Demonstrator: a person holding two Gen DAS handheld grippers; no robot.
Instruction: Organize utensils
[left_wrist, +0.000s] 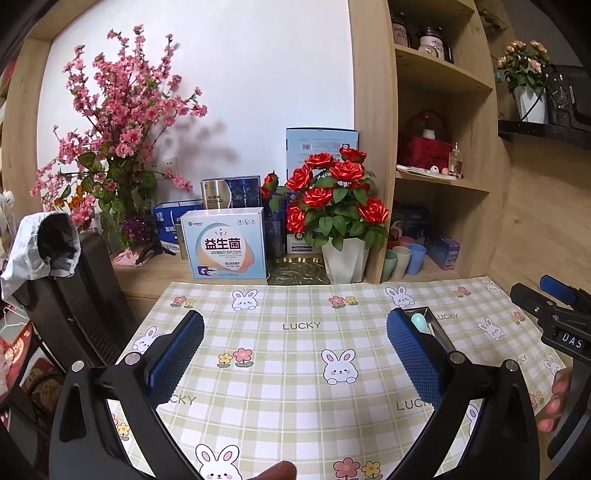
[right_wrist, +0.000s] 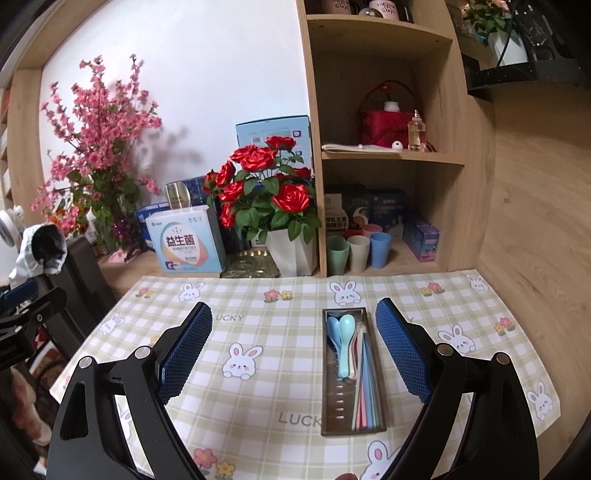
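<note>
While both grippers hang above the checked rabbit tablecloth (right_wrist: 258, 406), the right gripper (right_wrist: 293, 347) has its jaws wide apart and holds nothing. The left gripper (left_wrist: 295, 354) is equally wide and empty. Between the right fingers lies the metal utensil tray (right_wrist: 334, 406), holding pastel spoons (right_wrist: 345, 341) and chopsticks (right_wrist: 365, 398). Farther back stand red roses (right_wrist: 266, 184) in a white pot and three plastic cups (right_wrist: 358, 253) on the lowest shelf.
</note>
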